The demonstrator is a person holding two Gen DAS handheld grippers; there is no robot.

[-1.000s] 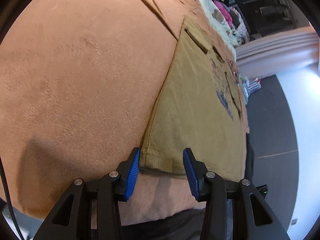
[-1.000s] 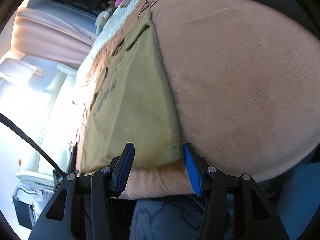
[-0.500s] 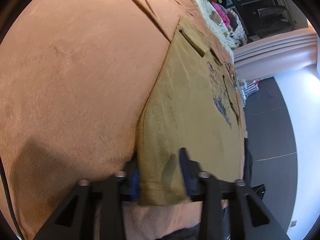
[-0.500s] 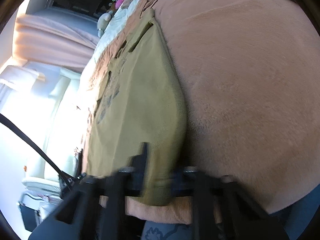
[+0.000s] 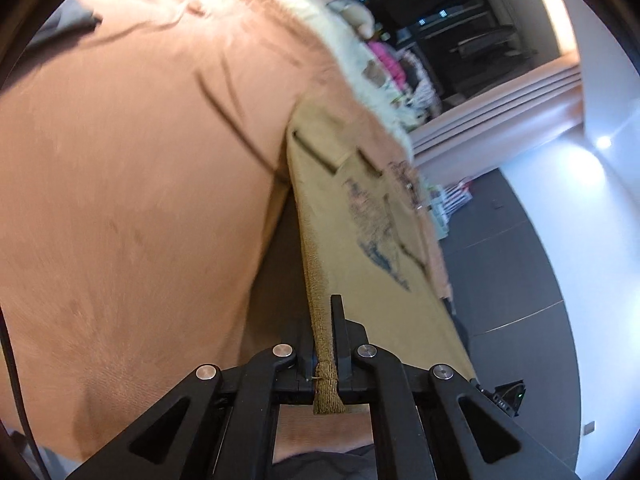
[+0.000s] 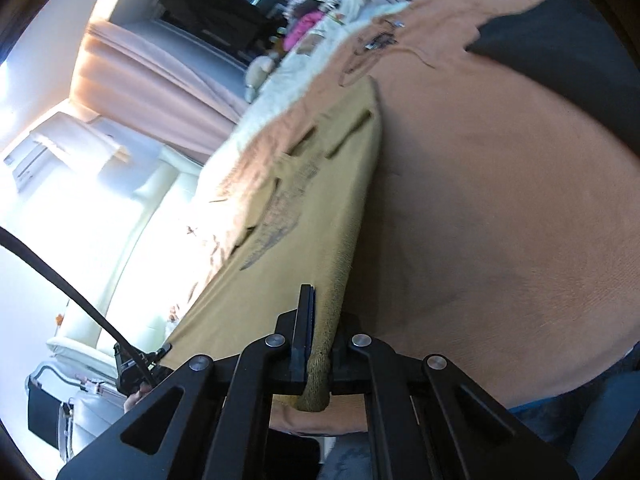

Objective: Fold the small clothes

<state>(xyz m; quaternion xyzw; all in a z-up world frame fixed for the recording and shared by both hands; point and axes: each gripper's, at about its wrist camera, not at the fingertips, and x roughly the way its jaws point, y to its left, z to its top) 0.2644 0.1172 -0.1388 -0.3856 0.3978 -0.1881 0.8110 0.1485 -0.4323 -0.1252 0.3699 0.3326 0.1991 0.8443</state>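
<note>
1. Your left claw [image 5: 325, 344] is clamped on the near-left hem corner of the mustard shirt [image 5: 360, 240]. Fabric is bunched into a rolled strip between the closed fingers, with a short tuft sticking out behind them.
2. Your right claw [image 6: 318, 340] is clamped on the opposite hem corner of the same shirt [image 6: 288, 264]. Blue pad edge shows on its left finger [image 6: 306, 320].
3. Shirt position: hem end is lifted off the orange blanket [image 5: 132, 184]. A dark shadow gap sits under the raised side edge, left of the left claw's fingers and right of the right claw's.
4. Fwd of both claws the shirt slopes down; its far end w/ sleeve and collar lies on the blanket [image 6: 500, 208]. Dark blue print [image 5: 376, 236] faces up, ahead and to the right of the left claw.
5. Hem between the two claws looks taut and roughly straight.
6. Beyond the shirt: cream fluffy cover [image 5: 356, 60], pink item [image 5: 388, 60], pink curtain [image 6: 160, 76]. Detail there is blurred.
7. Dark fabric [image 6: 568, 52] overlaps the blanket far right of the right claw.
</note>
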